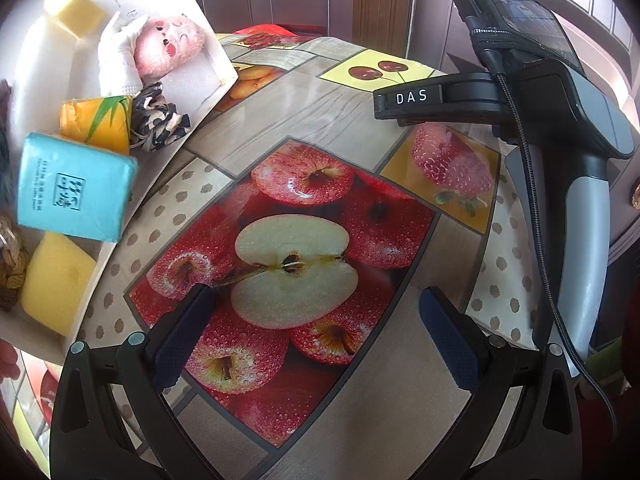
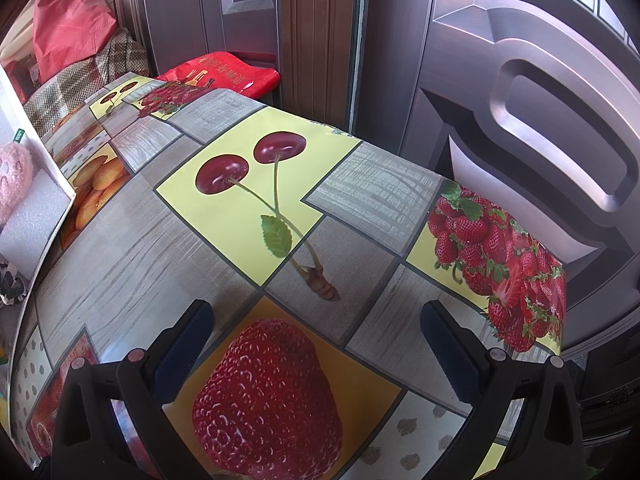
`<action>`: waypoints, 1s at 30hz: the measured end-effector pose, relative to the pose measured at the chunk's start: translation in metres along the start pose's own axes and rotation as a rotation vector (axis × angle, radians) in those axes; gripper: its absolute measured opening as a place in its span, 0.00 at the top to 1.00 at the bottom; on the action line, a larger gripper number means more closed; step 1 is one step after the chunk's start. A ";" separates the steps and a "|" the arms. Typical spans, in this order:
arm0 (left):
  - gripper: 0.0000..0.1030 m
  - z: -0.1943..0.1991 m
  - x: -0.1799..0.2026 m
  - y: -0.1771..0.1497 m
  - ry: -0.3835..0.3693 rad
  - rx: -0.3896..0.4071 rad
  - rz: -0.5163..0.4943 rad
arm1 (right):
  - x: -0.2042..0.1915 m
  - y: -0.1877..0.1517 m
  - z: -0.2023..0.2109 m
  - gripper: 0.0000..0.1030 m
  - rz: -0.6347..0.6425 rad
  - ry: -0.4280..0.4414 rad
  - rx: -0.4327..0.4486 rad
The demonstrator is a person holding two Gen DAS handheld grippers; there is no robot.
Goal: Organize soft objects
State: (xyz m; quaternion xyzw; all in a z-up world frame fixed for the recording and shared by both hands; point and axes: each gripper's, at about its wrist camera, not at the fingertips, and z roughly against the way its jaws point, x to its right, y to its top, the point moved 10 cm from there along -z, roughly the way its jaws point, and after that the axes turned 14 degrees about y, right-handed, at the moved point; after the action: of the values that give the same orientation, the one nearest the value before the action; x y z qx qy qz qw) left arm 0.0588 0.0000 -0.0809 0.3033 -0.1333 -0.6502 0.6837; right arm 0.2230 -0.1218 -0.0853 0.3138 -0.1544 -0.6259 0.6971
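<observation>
A white box (image 1: 208, 76) at the left holds soft things: a pink plush (image 1: 168, 46), a white glove (image 1: 118, 58), a yellow sponge (image 1: 74, 10), an orange tissue pack (image 1: 96, 122), a blue tissue pack (image 1: 74, 186), a black-and-white scrunchie (image 1: 158, 118) and another yellow sponge (image 1: 54, 282). My left gripper (image 1: 316, 306) is open above the apple print, empty. The other hand-held gripper (image 1: 560, 112) hangs at the right of that view. My right gripper (image 2: 318, 320) is open and empty over the strawberry print. The pink plush (image 2: 12, 182) and box (image 2: 48, 208) show at its left edge.
The table (image 2: 120, 240) wears a glossy fruit-print cloth. Dark panelled doors (image 2: 520, 100) stand close behind and to the right. A red bag (image 2: 68, 24), a checked cloth (image 2: 88, 80) and a red printed bag (image 2: 224, 72) lie beyond the far edge.
</observation>
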 end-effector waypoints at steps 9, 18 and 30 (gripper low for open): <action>0.01 0.000 -0.001 0.000 0.000 0.000 0.000 | 0.000 0.000 0.000 0.00 0.000 0.000 0.000; 0.01 0.000 -0.001 -0.001 0.001 0.000 0.000 | -0.001 0.002 -0.002 0.00 0.001 -0.002 -0.001; 0.01 0.000 -0.001 -0.001 0.001 0.000 0.000 | -0.001 0.002 -0.002 0.00 0.001 -0.002 -0.001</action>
State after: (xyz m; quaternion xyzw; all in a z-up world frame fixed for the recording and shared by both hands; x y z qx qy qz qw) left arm 0.0582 0.0010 -0.0811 0.3036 -0.1331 -0.6502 0.6837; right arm 0.2260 -0.1206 -0.0857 0.3129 -0.1550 -0.6258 0.6975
